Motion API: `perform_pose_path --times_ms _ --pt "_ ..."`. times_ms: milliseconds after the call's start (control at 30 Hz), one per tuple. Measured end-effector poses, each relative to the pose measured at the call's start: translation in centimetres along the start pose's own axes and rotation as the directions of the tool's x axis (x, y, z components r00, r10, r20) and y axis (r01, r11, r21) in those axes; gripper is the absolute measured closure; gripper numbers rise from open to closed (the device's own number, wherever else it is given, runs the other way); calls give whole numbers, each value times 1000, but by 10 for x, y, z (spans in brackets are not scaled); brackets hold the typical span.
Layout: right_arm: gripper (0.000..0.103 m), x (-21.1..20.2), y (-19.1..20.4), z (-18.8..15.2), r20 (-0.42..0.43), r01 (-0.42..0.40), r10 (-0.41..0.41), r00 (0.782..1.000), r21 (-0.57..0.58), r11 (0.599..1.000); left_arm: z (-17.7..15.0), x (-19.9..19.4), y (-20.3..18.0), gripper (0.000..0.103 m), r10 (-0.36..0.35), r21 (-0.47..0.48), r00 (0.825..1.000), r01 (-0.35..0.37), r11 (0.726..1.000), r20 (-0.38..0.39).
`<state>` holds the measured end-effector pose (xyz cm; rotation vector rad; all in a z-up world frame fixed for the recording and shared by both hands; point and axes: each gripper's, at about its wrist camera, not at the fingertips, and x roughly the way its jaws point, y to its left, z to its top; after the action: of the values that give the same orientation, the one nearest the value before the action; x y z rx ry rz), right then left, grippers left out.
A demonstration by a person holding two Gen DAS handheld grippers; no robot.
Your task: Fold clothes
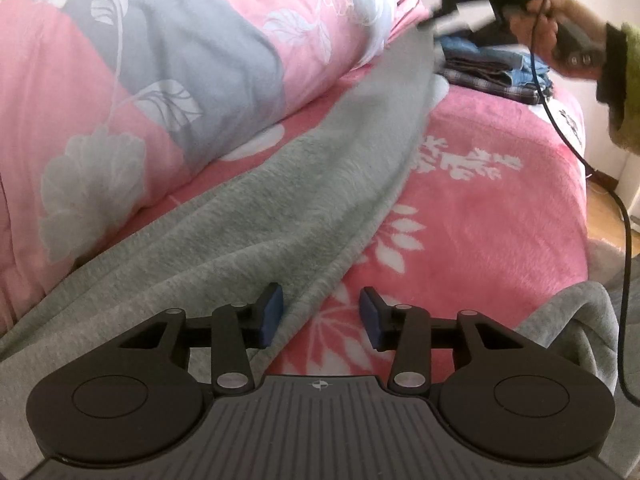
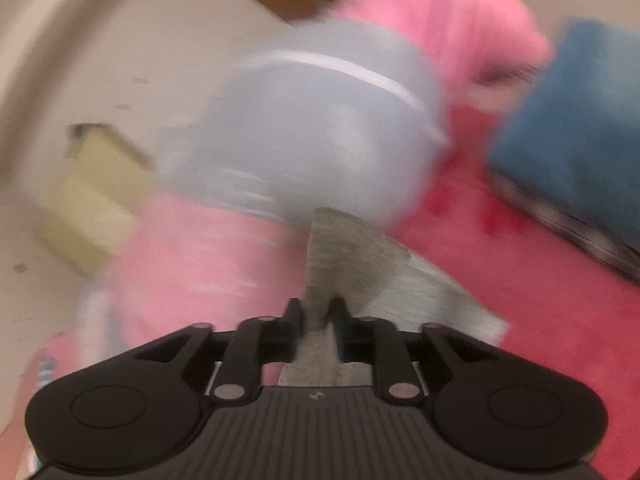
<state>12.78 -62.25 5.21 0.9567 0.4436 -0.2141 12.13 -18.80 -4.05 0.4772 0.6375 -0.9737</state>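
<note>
A long grey fleece garment (image 1: 280,200) lies stretched across the pink flowered blanket (image 1: 480,220) on the bed. My left gripper (image 1: 322,316) hovers low over its near part, open; the garment's edge runs under the left blue pad and between the jaws, but neither pad presses it. More grey cloth (image 1: 580,320) bunches at the lower right. At the far end a hand holds my right gripper (image 1: 440,12), which lifts the garment's far tip. In the blurred right wrist view that gripper (image 2: 318,312) is shut on a fold of the grey garment (image 2: 344,256), whose corner sticks up past the fingers.
A rolled pink and grey flowered quilt (image 1: 160,80) borders the garment on the left. A stack of folded clothes (image 1: 492,68) sits at the bed's far end, with blue cloth (image 2: 572,128) seen close by. A black cable (image 1: 624,240) hangs off the bed's right edge over wooden floor (image 1: 604,208).
</note>
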Motion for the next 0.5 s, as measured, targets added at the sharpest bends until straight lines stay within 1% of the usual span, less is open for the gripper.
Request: perform_pose_path --times_ms 67,100,233,367,500 --pt "74 2 -28 -3 -15 59 -58 998 83 995 1 0 0 61 1 -1 1000 -1 1000 -6" --pt "74 -2 -41 -6 -17 53 -51 999 123 991 2 0 0 61 1 -3 1000 -1 1000 -9" --pt "71 -19 -70 -18 -38 32 -26 999 178 983 5 1 1 60 5 -17 1000 -6 1000 -16" --pt "71 -17 -74 -33 -103 48 -34 994 139 989 6 -2 -2 60 24 -24 1000 -24 999 -14" --pt "71 -3 -63 -39 -121 69 -63 991 48 996 8 -14 -11 60 48 3 999 -48 999 8"
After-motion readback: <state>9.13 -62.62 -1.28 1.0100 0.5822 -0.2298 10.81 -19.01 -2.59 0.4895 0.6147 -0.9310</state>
